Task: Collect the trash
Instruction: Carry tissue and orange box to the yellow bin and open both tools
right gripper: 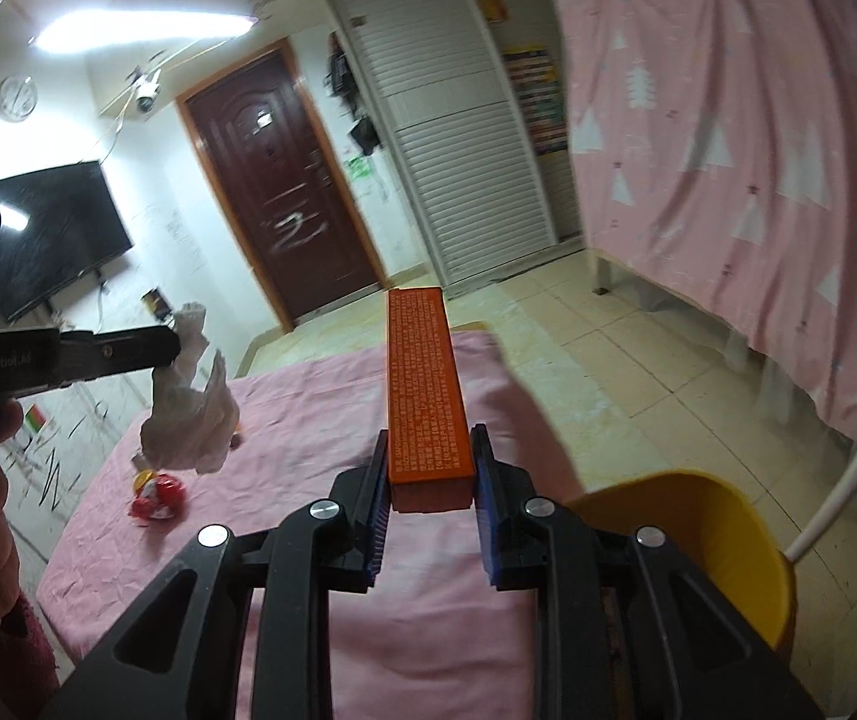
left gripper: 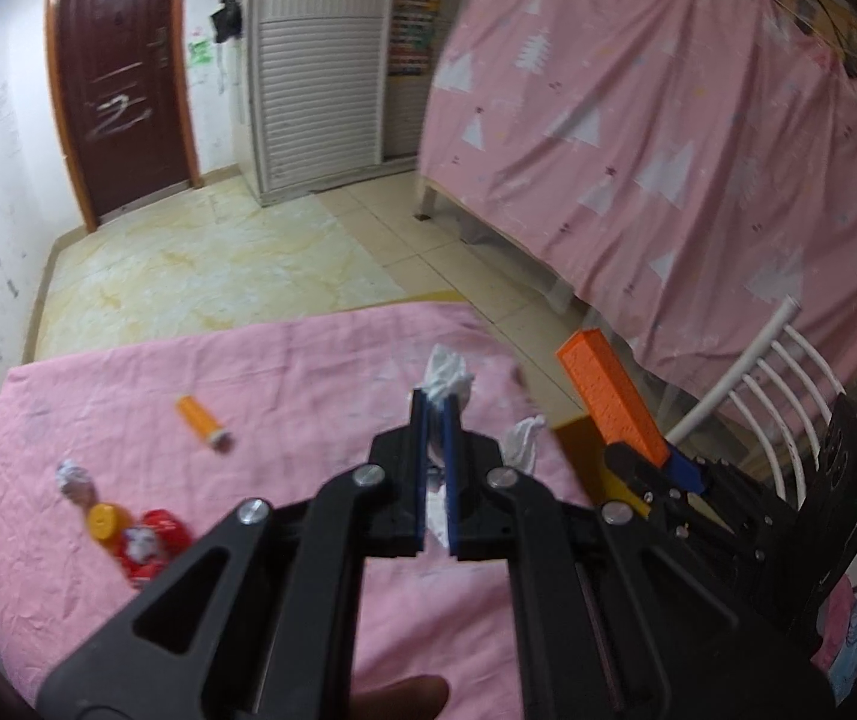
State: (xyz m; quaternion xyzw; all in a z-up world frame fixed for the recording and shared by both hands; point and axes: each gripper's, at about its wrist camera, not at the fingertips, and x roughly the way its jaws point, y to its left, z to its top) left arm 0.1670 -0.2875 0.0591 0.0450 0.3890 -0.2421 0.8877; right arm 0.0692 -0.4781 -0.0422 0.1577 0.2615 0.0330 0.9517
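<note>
My left gripper (left gripper: 435, 399) is shut on a crumpled white tissue (left gripper: 446, 373) and holds it above the pink-covered table (left gripper: 284, 360); the tissue also shows hanging in the right wrist view (right gripper: 188, 414). My right gripper (right gripper: 428, 438) is shut on a long orange box (right gripper: 425, 390), held near the yellow bin (right gripper: 728, 534); the box also shows in the left wrist view (left gripper: 608, 399). On the table lie an orange tube (left gripper: 200, 422), a foil ball (left gripper: 71, 477), a red wrapper with a yellow cap (left gripper: 134, 537) and another white tissue (left gripper: 525, 441).
A white chair (left gripper: 770, 384) stands right of the table. A bed draped in a pink curtain (left gripper: 668, 150) fills the right side. A brown door (left gripper: 119, 78), a white wardrobe (left gripper: 320, 66) and a wall television (right gripper: 50, 240) lie beyond the tiled floor.
</note>
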